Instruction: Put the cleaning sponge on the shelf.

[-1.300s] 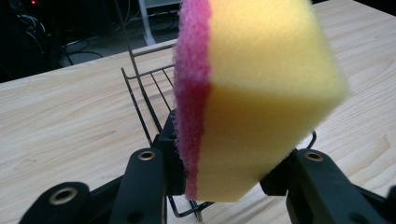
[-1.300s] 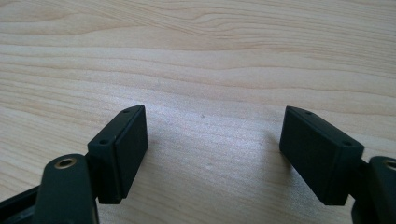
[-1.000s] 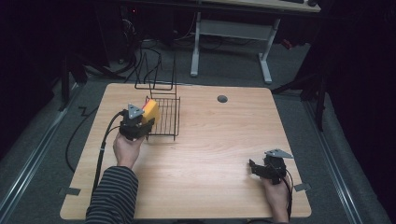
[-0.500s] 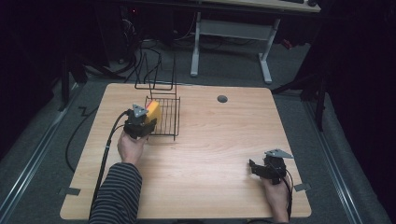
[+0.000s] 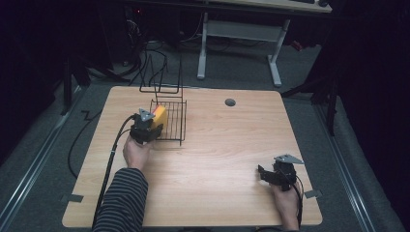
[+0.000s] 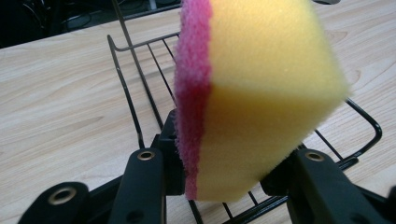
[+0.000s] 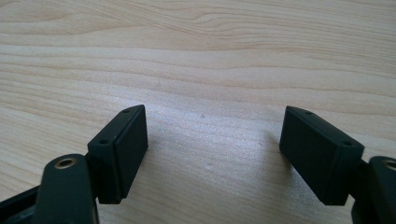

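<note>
Left gripper (image 5: 153, 126) clamped on yellow sponge (image 5: 160, 117) with pink scrub layer, pads pressing both sides, sponge squeezed between the 2 black jaws in left gripper view (image 6: 219, 177). Sponge (image 6: 261, 93) held upright on edge, pink scrub face toward view's left, yellow foam toward right. Held above near left part of black wire rack (image 5: 169, 123), whether touching wires cannot tell; rack's rods and rim (image 6: 140, 84) visible under and behind sponge. Rack sitting on left-centre of wooden table (image 5: 217, 159), tall wire back loops rising at far edge. Versus 1.0 s ago: sponge and left gripper at nearly same spot over rack's left edge, tiny shift only, grip unchanged, sponge not released. Striped sleeve (image 5: 123, 198) a bit further onto the table than before, hand (image 5: 137, 152) behind gripper as before. Cable (image 5: 113, 154) trailing off left gripper toward near-left table edge, same run. Right gripper (image 5: 270, 175) parked on near right of table, unmoved across all 3 high frames, grey 3-cornered plate on top. Right gripper view (image 7: 212, 158): 2 jaws spread wide apart, nothing between, bare wood grain (image 7: 210, 56) beneath. Round grommet hole (image 5: 230, 102) at far centre of table, unchanged. Rack position same as earlier frames.
</note>
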